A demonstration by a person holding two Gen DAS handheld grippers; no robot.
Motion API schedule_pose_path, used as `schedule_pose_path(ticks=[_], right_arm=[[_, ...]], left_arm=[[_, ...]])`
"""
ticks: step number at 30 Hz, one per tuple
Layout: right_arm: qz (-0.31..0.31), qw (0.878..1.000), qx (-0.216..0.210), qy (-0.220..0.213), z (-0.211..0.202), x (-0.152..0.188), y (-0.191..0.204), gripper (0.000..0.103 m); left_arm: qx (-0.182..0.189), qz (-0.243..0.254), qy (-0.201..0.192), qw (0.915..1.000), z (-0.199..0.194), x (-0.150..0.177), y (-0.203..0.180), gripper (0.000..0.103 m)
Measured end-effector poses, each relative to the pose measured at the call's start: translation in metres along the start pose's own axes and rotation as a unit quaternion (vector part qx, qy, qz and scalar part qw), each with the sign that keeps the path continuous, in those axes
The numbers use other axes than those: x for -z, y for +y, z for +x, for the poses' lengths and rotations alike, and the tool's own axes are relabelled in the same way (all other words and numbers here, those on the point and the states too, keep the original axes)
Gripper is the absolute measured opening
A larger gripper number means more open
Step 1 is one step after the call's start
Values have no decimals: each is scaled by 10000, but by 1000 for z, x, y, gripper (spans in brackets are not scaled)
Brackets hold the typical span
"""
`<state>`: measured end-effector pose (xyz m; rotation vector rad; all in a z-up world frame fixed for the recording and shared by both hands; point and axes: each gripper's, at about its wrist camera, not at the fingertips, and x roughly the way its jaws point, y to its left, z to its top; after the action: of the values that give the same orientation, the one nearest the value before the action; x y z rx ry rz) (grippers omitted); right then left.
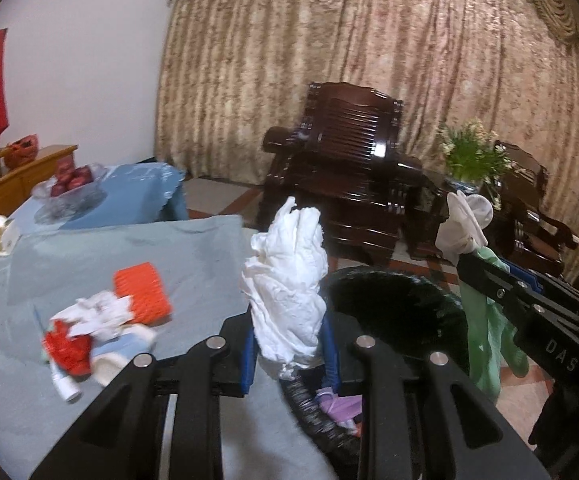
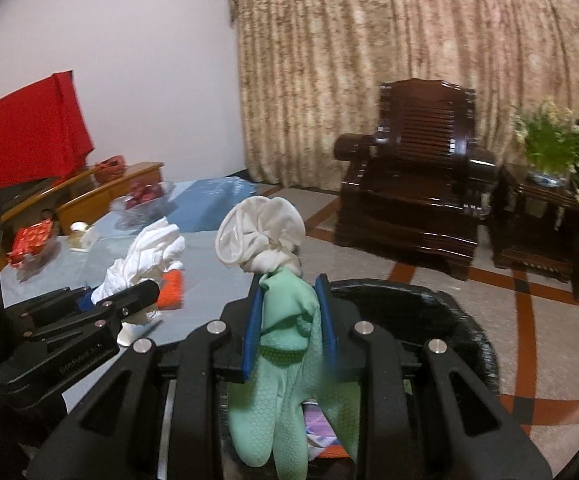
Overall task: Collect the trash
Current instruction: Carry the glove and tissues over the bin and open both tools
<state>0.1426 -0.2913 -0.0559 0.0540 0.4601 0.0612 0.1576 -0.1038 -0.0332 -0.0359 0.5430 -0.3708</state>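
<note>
From the left wrist, the left gripper (image 1: 289, 344) pinches one crumpled white tissue (image 1: 287, 280) between its two blue pads, the wad standing up above the fingers. Just below and beyond it is one black trash bin (image 1: 393, 300), with a purple scrap inside. At the right edge the right gripper (image 1: 485, 264) reaches in, clamped on one green rubber glove (image 1: 485, 332) whose white cuff bunches above the jaws. On the grey tablecloth (image 1: 129, 248) to the left lie one orange sponge (image 1: 141, 292) and a small heap of scraps (image 1: 89, 332); the blur makes it hard to count the pieces. Farther back are one glass bowl of red fruit (image 1: 73, 184), one dark wooden armchair (image 1: 345, 168) and one pot of flowers (image 1: 469, 156). From the right wrist, the right gripper (image 2: 289, 320) grips the green rubber glove (image 2: 289, 384), which hangs over the black trash bin (image 2: 429, 300) and hides much of its opening. The left gripper (image 2: 129, 300) at the left holds the crumpled white tissue (image 2: 145, 256), which covers part of the orange sponge (image 2: 171, 284).
</note>
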Motion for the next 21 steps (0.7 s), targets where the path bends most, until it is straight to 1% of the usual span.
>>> schedule_pose_path(ticks=[5, 10, 17, 20, 21], right_arm=[[160, 9994, 313, 76, 5, 9, -30, 25], [316, 9977, 556, 211, 15, 23, -57, 25], [503, 9951, 733, 427, 35, 38, -82, 26], [555, 9942, 769, 507, 44, 46, -89, 26], [560, 9940, 776, 524, 46, 45, -91, 27]], left_arm=[[134, 164, 36, 9998, 22, -1, -26, 27], [239, 263, 166, 9992, 47, 3, -46, 28], [340, 345, 353, 9982, 77, 9, -66, 28], [391, 365, 429, 9976, 88, 10, -70, 32], [428, 358, 460, 9974, 91, 10, -72, 34]])
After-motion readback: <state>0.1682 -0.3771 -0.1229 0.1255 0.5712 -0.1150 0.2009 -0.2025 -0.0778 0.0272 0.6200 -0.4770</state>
